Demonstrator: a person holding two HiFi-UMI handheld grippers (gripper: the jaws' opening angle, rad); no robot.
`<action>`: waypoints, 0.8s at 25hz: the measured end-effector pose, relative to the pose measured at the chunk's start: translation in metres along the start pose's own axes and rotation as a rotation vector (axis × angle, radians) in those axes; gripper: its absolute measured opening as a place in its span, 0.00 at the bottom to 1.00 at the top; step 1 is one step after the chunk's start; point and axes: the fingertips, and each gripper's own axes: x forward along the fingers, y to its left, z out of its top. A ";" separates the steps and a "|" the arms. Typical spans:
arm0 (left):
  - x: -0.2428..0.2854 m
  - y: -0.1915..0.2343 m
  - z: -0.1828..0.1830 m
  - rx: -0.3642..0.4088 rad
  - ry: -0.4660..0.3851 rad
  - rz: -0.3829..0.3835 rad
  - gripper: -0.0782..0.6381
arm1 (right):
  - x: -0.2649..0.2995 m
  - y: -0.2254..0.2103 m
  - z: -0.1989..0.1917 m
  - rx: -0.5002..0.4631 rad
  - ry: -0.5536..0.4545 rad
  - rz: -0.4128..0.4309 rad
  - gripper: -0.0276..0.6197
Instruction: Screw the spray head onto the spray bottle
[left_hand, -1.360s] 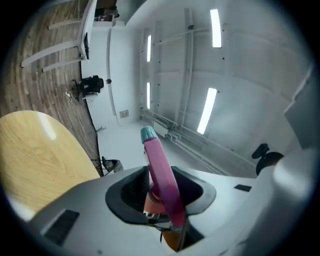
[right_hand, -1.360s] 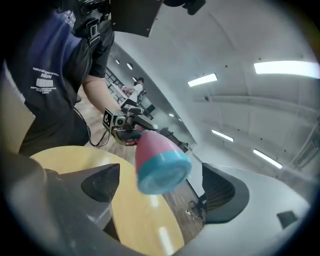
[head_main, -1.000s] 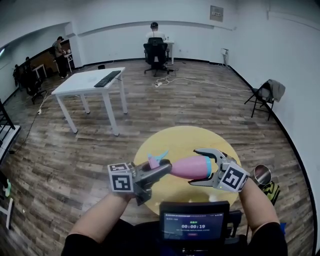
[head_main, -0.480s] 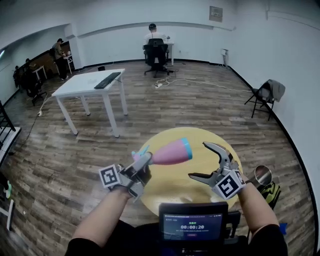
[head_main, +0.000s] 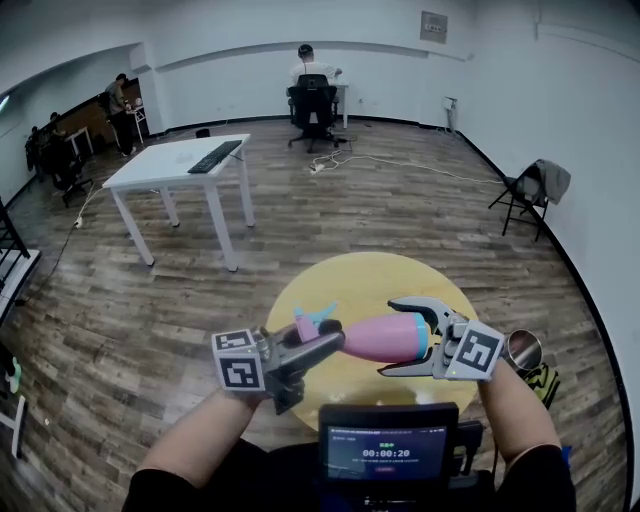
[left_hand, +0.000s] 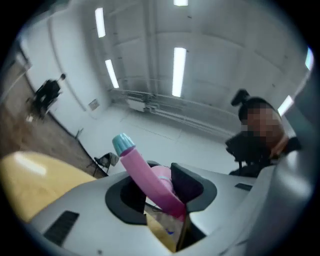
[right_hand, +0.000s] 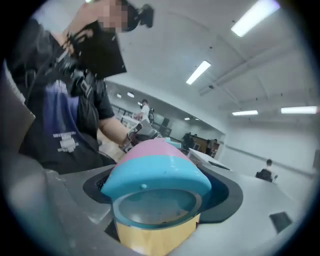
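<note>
forearm on your left (head_main: 195, 440) rises from the near edge and angles toward the middle. its left gripper (head_main: 325, 340) points right and slightly up, with the marker cube (head_main: 240, 362) facing you. the jaws there are clamped, only a little parted, on the neck of the spray head (head_main: 315, 322), whose pink trigger with a teal tip sticks up past the fingers. the spray bottle (head_main: 370, 338) runs on to the right from that head. it lies about level in the air above the near part of the round yellow table (head_main: 360, 275), pink body first and teal base (head_main: 424, 337) last. your right gripper (head_main: 390, 336) points left, facing the other one, jaws standing wide, one above and one below. they have just been closing and now sit against the teal base between them. your right forearm (head_main: 515, 400) comes in from the near right, wrist bent inward.
</note>
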 end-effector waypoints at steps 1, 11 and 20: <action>0.004 -0.009 0.000 0.125 0.033 -0.004 0.35 | -0.004 0.000 -0.002 0.119 -0.019 0.045 0.79; -0.051 0.063 0.039 -0.367 -0.344 0.144 0.33 | -0.020 -0.037 -0.017 -0.245 0.154 -0.339 0.90; -0.012 0.030 0.021 -0.266 -0.179 0.041 0.33 | 0.006 -0.015 -0.022 -0.355 0.138 -0.227 0.89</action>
